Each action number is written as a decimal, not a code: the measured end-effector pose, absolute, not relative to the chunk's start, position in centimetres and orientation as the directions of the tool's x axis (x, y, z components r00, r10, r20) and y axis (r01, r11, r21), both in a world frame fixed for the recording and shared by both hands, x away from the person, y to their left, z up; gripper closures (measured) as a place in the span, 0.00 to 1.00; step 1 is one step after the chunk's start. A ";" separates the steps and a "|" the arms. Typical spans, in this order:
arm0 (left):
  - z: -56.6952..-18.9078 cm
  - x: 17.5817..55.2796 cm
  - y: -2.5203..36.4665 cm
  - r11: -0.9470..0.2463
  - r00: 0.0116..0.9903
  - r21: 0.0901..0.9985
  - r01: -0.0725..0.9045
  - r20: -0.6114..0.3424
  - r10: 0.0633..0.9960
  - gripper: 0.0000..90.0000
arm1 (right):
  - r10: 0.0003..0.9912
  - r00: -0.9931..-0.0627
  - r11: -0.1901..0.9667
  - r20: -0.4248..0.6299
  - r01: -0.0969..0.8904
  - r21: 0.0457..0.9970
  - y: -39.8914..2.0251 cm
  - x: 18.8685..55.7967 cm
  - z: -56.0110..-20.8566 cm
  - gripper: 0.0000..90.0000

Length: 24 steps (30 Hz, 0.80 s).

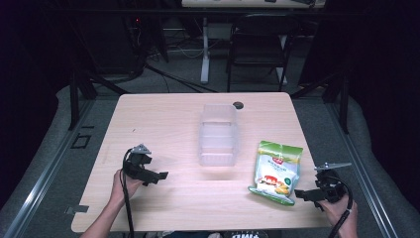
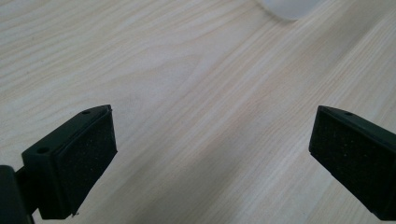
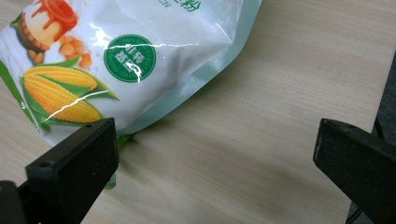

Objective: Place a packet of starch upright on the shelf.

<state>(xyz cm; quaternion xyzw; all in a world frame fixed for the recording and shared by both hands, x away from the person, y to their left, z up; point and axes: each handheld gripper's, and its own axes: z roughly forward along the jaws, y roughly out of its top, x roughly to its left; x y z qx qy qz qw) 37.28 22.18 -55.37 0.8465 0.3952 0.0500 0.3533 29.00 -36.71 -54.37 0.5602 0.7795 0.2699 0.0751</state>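
A white and green snack bag [image 1: 275,172] with a corn picture lies flat on the wooden table [image 1: 163,124], right of centre. My right gripper [image 1: 303,195] rests near the table's front right corner, open, its jaws pointing at the bag's lower corner [image 3: 116,88]; nothing is between them. A clear plastic container [image 1: 218,135] stands in the middle of the table. My left gripper [image 1: 159,176] sits at the front left, open over bare wood [image 2: 205,121], with the container's corner [image 2: 289,7] far ahead.
A small dark round grommet [image 1: 238,105] sits near the table's far edge. The table's right edge [image 3: 385,70] runs close beside my right gripper. A black chair [image 1: 260,44] and a desk leg [image 1: 204,49] stand beyond the table.
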 end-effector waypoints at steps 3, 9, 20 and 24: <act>-55.4 37.3 22.1 -0.441 0.683 0.637 0.632 -0.189 0.705 0.01 | 0.915 -0.359 0.227 0.183 0.835 0.501 -36.7 29.1 -54.3 0.00; -55.4 37.2 22.2 -0.440 0.687 0.646 0.624 -0.185 0.703 0.01 | 0.915 -0.353 0.218 0.197 0.840 0.496 -36.8 29.1 -54.3 0.01; -55.4 37.2 22.0 -0.449 0.692 0.642 0.621 -0.180 0.699 0.01 | 0.907 -0.372 0.242 0.199 0.844 0.478 -36.5 29.4 -54.1 0.02; -55.4 37.2 22.1 -0.449 0.689 0.640 0.624 -0.180 0.702 0.01 | 0.906 -0.377 0.245 0.194 0.838 0.487 -36.4 29.3 -53.8 0.03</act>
